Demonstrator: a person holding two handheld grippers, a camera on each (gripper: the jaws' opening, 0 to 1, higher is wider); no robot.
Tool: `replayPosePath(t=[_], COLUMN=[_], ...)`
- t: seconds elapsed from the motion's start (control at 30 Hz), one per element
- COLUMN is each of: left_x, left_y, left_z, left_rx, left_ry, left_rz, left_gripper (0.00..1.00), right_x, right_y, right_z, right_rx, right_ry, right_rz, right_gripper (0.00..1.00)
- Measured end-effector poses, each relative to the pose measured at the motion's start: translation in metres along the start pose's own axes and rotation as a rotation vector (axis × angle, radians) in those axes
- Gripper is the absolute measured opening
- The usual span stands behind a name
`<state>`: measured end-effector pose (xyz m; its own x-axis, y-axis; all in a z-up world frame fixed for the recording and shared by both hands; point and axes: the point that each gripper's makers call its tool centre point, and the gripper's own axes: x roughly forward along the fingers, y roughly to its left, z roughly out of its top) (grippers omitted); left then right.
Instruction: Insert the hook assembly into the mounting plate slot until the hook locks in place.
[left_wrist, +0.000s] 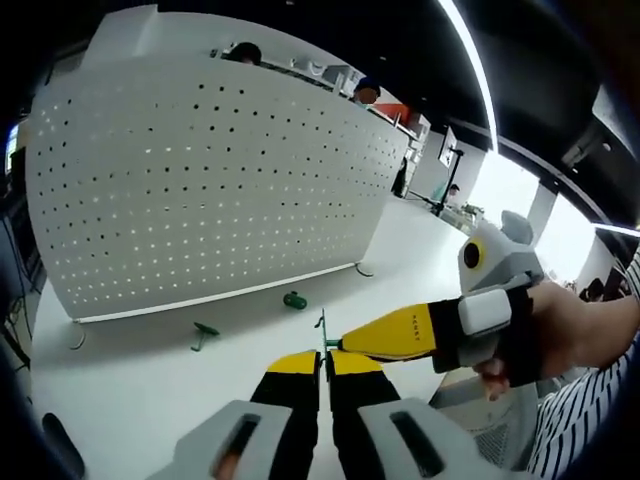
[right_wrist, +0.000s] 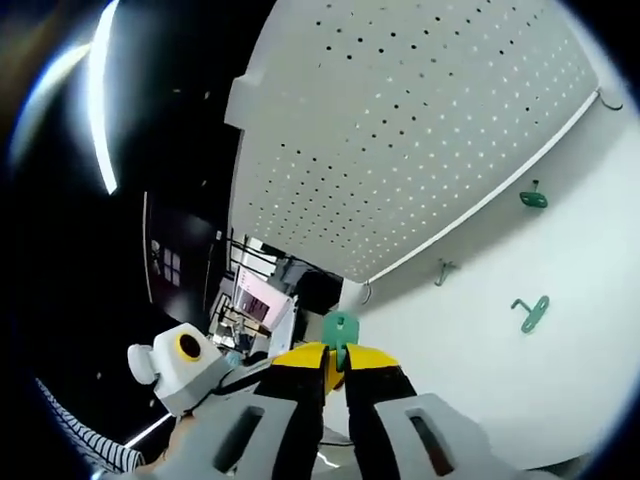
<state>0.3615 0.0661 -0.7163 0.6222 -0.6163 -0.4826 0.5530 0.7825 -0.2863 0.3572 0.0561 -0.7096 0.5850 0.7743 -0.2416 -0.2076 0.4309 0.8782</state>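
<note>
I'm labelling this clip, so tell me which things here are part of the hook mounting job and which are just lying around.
Job:
- white pegboard panel, standing upright
- green hook piece clamped in the right gripper
- left gripper, jaws closed, something thin between its tips

Lying about:
- three spare green hooks on the white table

Your work surface is a plain white table (left_wrist: 150, 400), filling the lower left of the left gripper view and the right half of the right gripper view. Standing on it is a white perforated panel (left_wrist: 200, 190), resting on small feet at its lower corners. In front of the panel, at centre frame in the left gripper view, you see two small green hooks (left_wrist: 205, 335) (left_wrist: 295, 299) lying apart. In the right gripper view, three green hooks (right_wrist: 533, 197) (right_wrist: 444, 270) (right_wrist: 531, 312) lie at right.
</note>
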Motion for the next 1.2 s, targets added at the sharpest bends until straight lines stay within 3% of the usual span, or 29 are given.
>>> replayPosePath(t=[0.8, 1.2], left_x=[-0.004, -0.01], left_y=[0.005, 0.007], left_z=[-0.003, -0.001], left_rx=[0.055, 0.046], left_ry=[-0.011, -0.024], left_rz=[0.029, 0.021], left_gripper=[0.02, 0.04], right_x=[0.005, 0.008], right_y=[0.002, 0.012], right_z=[-0.004, -0.007], right_rx=[-0.018, -0.157], right_ry=[0.014, 0.042], right_rz=[-0.004, -0.005], right_gripper=[0.0, 0.0])
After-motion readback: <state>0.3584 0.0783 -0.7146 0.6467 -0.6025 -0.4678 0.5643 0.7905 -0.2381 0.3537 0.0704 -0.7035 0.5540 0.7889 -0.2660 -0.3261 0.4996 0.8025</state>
